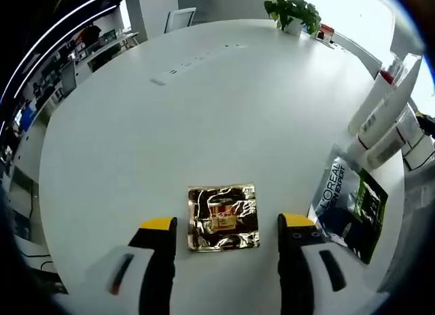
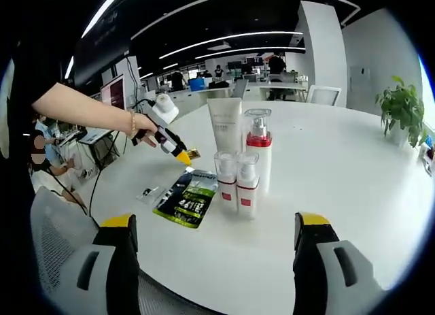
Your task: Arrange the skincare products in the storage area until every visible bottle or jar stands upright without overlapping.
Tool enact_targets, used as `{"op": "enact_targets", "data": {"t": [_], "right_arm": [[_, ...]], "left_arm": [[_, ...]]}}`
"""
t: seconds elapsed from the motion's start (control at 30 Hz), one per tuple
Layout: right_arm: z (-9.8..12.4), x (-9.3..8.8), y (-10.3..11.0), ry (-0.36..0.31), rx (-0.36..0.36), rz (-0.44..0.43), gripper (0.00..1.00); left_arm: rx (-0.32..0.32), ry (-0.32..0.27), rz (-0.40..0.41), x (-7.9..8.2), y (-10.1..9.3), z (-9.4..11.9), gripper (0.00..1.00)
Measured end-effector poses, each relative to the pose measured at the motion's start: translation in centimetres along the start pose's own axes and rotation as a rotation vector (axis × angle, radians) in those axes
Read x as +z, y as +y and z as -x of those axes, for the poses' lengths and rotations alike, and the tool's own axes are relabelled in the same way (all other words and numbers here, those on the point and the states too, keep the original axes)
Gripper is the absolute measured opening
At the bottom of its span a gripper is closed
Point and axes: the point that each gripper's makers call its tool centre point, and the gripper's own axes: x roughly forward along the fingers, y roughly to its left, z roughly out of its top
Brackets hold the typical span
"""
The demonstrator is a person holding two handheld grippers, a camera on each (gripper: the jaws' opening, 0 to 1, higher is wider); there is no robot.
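Observation:
A crumpled gold foil sachet lies flat on the white table, between the yellow-tipped jaws of my left gripper, which is open above it. In the right gripper view a white tube, a pump bottle with a red band and two small red-banded bottles stand upright in a tight group. A black and green sachet lies flat to their left. My right gripper is open and holds nothing, short of the group. A person's hand holds the left gripper over the table behind the sachet.
The L'Oreal sachet lies right of my left jaws, with the tall white bottles beyond it. A potted plant stands at the table's far edge. A grey chair back sits near the table edge, and office desks fill the background.

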Motion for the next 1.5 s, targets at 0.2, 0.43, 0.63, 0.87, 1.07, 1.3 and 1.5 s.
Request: {"op": "enact_targets", "data": {"t": [0.2,0.43,0.63,0.87,1.07,1.3,1.5], "right_arm": [[0.0,0.1,0.0,-0.008,0.002,0.004,0.96],[0.1,0.2,0.0,-0.009,0.0,0.004,0.96],[0.1,0.3,0.1,-0.017,0.006,0.004,0.96],[0.1,0.5,0.3,-0.026,0.012,0.008,0.96],[0.1,0.6,0.4,-0.03,0.019,0.016,0.96],[0.1,0.8,0.7,-0.041,0.03,0.026,0.95],[0.2,0.9,0.8,-0.048,0.037,0.027,0.95]], "left_arm": [[-0.006,-0.001,-0.002,0.2,0.3,-0.1,0.48],[-0.003,0.005,-0.003,0.0,0.1,0.2,0.43],[0.016,-0.003,0.017,0.1,0.6,0.4,0.41],[0.026,-0.02,0.026,0.1,0.6,1.2,0.41],[0.031,-0.032,0.031,0.2,-0.1,1.9,0.41],[0.036,-0.068,0.086,1.0,-0.3,3.0,0.41],[0.045,-0.08,0.094,0.6,-1.3,4.3,0.41]]}}
